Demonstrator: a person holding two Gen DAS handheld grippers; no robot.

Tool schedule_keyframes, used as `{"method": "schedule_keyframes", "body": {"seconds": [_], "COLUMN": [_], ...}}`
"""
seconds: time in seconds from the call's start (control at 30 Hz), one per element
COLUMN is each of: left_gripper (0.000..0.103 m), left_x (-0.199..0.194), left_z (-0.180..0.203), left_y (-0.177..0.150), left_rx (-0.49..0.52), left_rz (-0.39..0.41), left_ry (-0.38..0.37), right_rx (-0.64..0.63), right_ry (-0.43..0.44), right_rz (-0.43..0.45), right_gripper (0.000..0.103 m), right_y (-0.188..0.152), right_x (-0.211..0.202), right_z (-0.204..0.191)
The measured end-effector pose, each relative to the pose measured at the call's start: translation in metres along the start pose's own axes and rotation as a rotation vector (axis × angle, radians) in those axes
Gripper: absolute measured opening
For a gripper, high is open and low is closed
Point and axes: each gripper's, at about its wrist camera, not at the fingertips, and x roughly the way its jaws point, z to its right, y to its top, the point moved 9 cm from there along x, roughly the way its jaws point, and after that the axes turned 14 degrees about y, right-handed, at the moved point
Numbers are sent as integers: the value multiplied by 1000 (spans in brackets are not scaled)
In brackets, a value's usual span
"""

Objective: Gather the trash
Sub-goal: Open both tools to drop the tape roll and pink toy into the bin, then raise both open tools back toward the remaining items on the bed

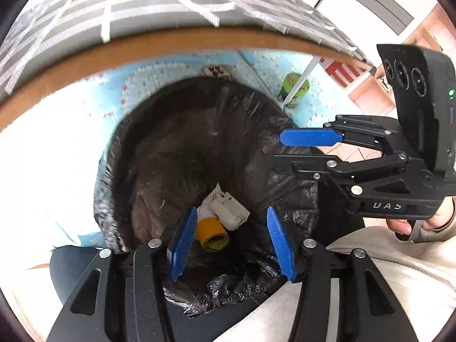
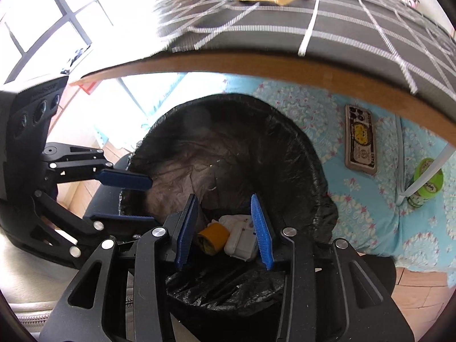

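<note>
A bin lined with a black bag [image 1: 176, 131] [image 2: 285, 142] stands below both grippers. At its bottom lie a yellow tape roll [image 1: 212, 232] [image 2: 213, 238], a white plastic box [image 1: 228, 209] [image 2: 240, 242] and a crumpled white tissue [image 1: 205, 212] [image 2: 230, 219]. My left gripper [image 1: 232, 210] [image 2: 151, 201] hangs over the bin mouth, open and empty. Opposite it, my right gripper [image 2: 224, 198] [image 1: 278, 149] reaches in over the other rim, also open with nothing between its blue fingers.
A table edge with a grey checked cloth [image 1: 199, 5] [image 2: 313, 28] overhangs the bin. On the blue floral mat [image 2: 313, 114] lie a phone [image 2: 360, 139] and a green can [image 1: 293, 89] [image 2: 426, 182] beside a white table leg [image 2: 427, 171]. A hand [image 1: 413, 222] holds the right gripper.
</note>
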Motion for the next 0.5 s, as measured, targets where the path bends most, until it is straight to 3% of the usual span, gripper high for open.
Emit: {"method": "schedule_keyframes", "body": {"seconds": [0.5], "left_gripper": [49], "left_x": [-68], "left_z": [-6], "left_y": [30], "left_rx": [40], "left_rz": [170], "left_ry": [21], "right_rx": [-68], "right_ry": [-20], "right_rz": [112], "right_gripper": [39], "right_y": [32], "right_x": [-50], "right_z": [-15]}}
